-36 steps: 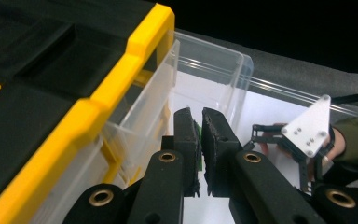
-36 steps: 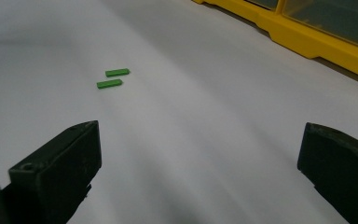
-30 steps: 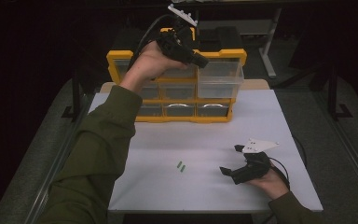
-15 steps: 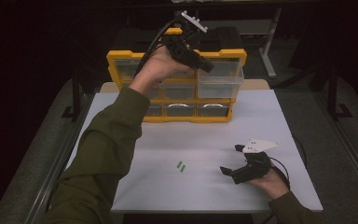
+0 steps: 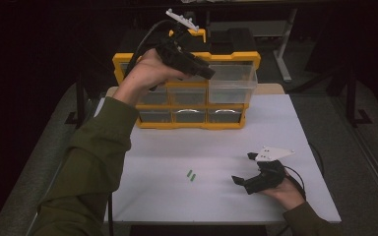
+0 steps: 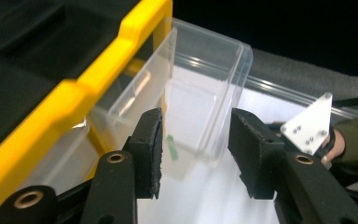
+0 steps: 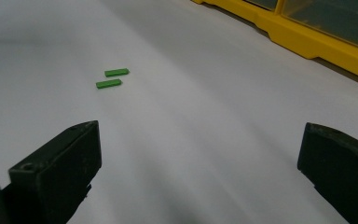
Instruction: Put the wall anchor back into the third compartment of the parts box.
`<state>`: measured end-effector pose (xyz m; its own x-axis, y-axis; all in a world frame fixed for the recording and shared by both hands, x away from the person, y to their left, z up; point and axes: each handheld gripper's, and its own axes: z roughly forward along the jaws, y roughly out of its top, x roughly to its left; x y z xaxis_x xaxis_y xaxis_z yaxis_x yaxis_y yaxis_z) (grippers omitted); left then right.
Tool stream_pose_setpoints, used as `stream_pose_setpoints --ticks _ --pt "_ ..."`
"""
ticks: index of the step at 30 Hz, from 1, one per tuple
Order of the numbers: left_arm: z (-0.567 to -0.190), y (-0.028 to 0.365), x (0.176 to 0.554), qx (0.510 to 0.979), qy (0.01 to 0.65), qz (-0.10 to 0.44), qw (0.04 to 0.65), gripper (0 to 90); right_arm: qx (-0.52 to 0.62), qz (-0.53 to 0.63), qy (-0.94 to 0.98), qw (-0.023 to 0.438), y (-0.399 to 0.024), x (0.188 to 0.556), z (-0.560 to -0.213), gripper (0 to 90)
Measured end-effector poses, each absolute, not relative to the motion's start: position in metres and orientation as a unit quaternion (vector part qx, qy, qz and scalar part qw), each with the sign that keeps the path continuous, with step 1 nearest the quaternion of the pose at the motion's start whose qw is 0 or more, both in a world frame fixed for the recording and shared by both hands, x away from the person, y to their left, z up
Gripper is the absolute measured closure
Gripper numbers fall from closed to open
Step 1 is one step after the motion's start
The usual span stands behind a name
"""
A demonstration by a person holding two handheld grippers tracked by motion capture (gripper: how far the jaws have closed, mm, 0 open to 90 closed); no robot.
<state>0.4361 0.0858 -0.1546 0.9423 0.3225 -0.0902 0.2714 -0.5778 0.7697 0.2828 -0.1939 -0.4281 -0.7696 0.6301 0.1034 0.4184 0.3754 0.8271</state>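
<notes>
Up at the far edge of the bench (image 5: pixel 275 128), the left claw (image 6: pixel 195 154) is held by the left hand (image 5: pixel 145 76) in front of the top right corner of the yellow drawer cabinet (image 5: pixel 231 58), where a clear drawer (image 5: pixel 231 81) stands pulled out toward the near side. Its jaws have just been opening and are now parted, with nothing pinched between them. In the left gripper view a small green piece (image 6: pixel 171 147) is seen through the gap between the jaws, just beside the clear wall of the drawer; whether it lies inside the drawer or is in the air cannot be told. The black top of the cabinet (image 6: pixel 32 51) is seen at the left of that view.

Near the front right corner of the bench, the right claw (image 5: pixel 243 169) is held low by the right hand (image 5: pixel 288 189), its grey three-cornered plate (image 5: pixel 273 153) on top. Its jaws are spread wide and are empty, and they are pointed toward the middle of the bench. Two green strips (image 5: pixel 191 176) are laid side by side on the white surface toward the front edge, close together but apart, well clear of the cabinet and some way from the right claw. In the right gripper view the two strips (image 7: pixel 113 78) are seen ahead and to the left of the jaws.
</notes>
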Motion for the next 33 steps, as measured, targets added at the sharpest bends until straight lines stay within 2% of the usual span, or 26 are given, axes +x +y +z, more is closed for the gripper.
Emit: stream_pose_setpoints --ticks 16,33 --pt "-0.204 0.119 0.423 0.884 0.182 0.032 0.428 35.2 0.319 0.457 0.822 0.118 -0.194 0.283 -0.428 0.0" --pt "-0.268 0.127 0.402 0.889 0.198 0.037 0.412 18.5 0.316 0.455 0.823 0.120 -0.194 0.283 -0.429 0.0"
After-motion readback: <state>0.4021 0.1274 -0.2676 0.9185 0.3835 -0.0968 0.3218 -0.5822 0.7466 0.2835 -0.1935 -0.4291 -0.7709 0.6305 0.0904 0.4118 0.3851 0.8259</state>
